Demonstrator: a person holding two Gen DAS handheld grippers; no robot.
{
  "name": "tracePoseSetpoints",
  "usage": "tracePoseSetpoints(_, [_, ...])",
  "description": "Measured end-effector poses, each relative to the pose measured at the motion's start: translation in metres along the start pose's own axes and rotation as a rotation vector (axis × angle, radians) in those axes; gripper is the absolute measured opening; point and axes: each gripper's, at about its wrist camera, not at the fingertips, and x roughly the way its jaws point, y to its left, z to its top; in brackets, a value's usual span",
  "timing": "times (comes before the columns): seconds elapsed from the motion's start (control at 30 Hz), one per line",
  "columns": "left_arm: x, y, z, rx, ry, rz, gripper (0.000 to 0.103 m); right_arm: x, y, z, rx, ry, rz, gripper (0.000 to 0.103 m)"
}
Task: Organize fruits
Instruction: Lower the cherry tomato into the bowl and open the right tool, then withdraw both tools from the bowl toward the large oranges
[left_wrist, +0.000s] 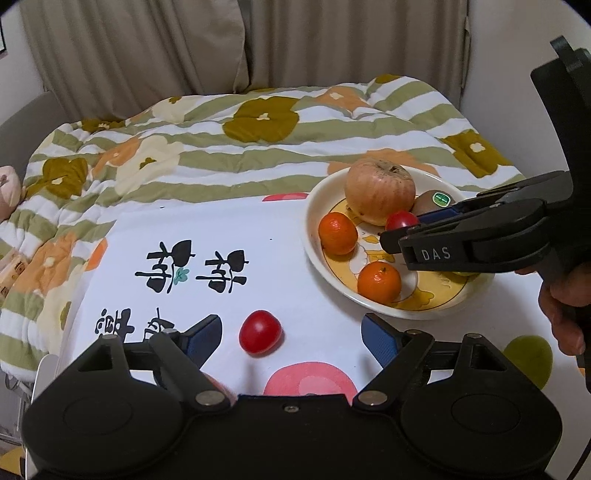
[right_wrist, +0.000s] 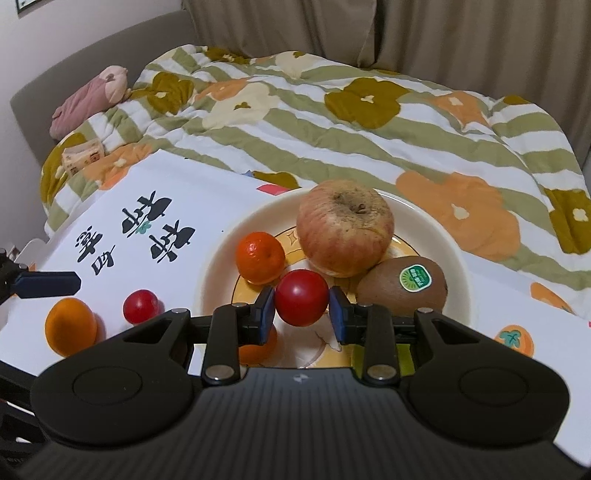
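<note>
The right gripper (right_wrist: 301, 312) pinched a red tomato (right_wrist: 301, 297) between its blue pads (right_wrist: 266, 308), holding it over the plate (right_wrist: 218, 273). In the left view the same gripper (left_wrist: 391, 236) reached in from the right with that tomato (left_wrist: 401, 220) at its tip, and its near arm bore the raised letters "DAS".

The left gripper (left_wrist: 291, 334) was spread wide and empty, low over the white cloth (left_wrist: 221, 229). A second tomato (left_wrist: 260, 331) lay on the cloth between its fingers (left_wrist: 205, 332), touching neither.

On the plate, a big apple (right_wrist: 344, 227) sat at the back with a kiwi (right_wrist: 402, 286) leaning against its right side. The kiwi carried a green oval sticker (right_wrist: 415, 277); its print was too small to read. One tangerine (right_wrist: 260, 257) lay left of the apple, just behind the held tomato. Another tangerine (left_wrist: 379, 281) lay near the plate's front rim, mostly hidden under the right gripper in its own view. A bit of yellow-green showed under the gripper, too covered to name.

Off the plate, a third tangerine (right_wrist: 70, 326) rested on the cloth just left of the loose tomato (right_wrist: 141, 306), with one left finger (right_wrist: 46, 283) above it.

The cloth bore large black Chinese characters, upside down to both cameras, plus pink and green blobs and a small persimmon drawing (right_wrist: 514, 339). Behind lay a striped floral quilt (right_wrist: 369, 122), a pink plush toy (right_wrist: 88, 101), a small printed box (right_wrist: 82, 155) and beige curtains (left_wrist: 129, 44)
</note>
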Motion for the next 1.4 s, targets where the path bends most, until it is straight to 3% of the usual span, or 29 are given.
tracePoseSetpoints(0.13, [-0.005, -0.002, -0.002, 0.001, -0.015, 0.024, 0.089, -0.011, 0.003, -0.002, -0.017, -0.04, -0.019, 0.087])
tracePoseSetpoints(0.23, [-0.009, -0.002, -0.004, -0.008, -0.024, 0.021, 0.089, -0.023, 0.003, -0.004, -0.021, -0.069, -0.035, 0.094])
tracePoseSetpoints(0.77, [-0.062, 0.0, -0.016, -0.021, -0.115, 0.013, 0.089, -0.094, 0.015, -0.023, 0.052, -0.116, -0.097, 0.094])
tracePoseSetpoints(1.3, [-0.128, 0.023, -0.052, -0.036, -0.217, -0.007, 0.089, -0.178, 0.051, -0.06, 0.183, -0.167, -0.2, 0.094])
tracePoseSetpoints(1.4, [-0.136, 0.026, -0.058, -0.022, -0.227, -0.019, 0.095, -0.187, 0.063, -0.07, 0.201, -0.165, -0.214, 0.1])
